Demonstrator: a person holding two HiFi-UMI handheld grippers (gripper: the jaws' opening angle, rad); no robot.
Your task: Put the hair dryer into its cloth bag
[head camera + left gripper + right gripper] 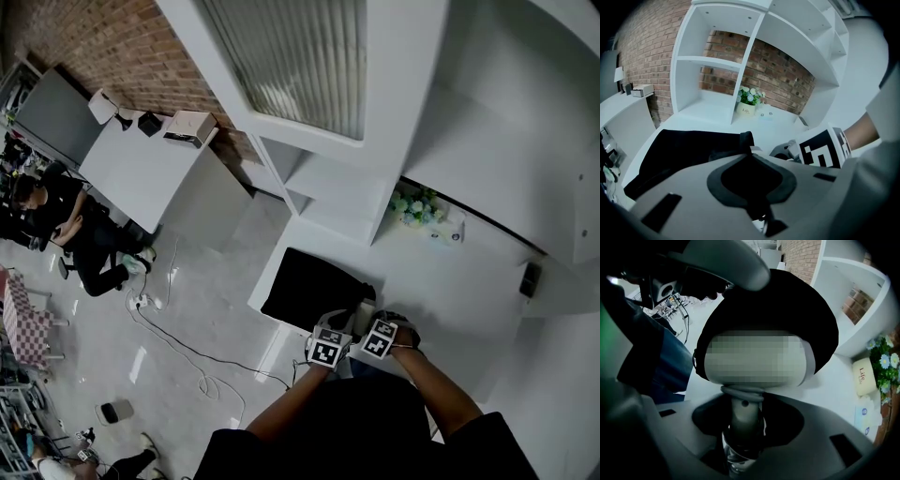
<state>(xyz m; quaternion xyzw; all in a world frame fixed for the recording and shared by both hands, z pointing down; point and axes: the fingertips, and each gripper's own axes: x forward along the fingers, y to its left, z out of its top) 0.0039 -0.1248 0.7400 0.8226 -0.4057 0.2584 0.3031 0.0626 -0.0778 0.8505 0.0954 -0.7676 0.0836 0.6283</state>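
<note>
Putting a hair dryer into its cloth bag, shown as the dryer meets the opening. The cloth bag point(689, 150) lies flat on the white table point(450, 281), stretching toward 10 o'clock from the two grippers, which work side by side at its near end. The left gripper point(751, 154) has its jaws drawn almost together on a fold of black cloth at the bag's mouth, apparently to lift that edge and hold the mouth open. The right gripper point(743, 401) is clamped partway closed round the handle of the hair dryer point(743, 420) and points steeply down, so that the head leads toward the opening. In the right gripper view black cloth shows from 9 through 12 to 3 o'clock about the head. The head thus stands at the mouth, though how deep it sits cannot be told. A pot of flowers point(412, 206) stands well apart at 1 o'clock
</note>
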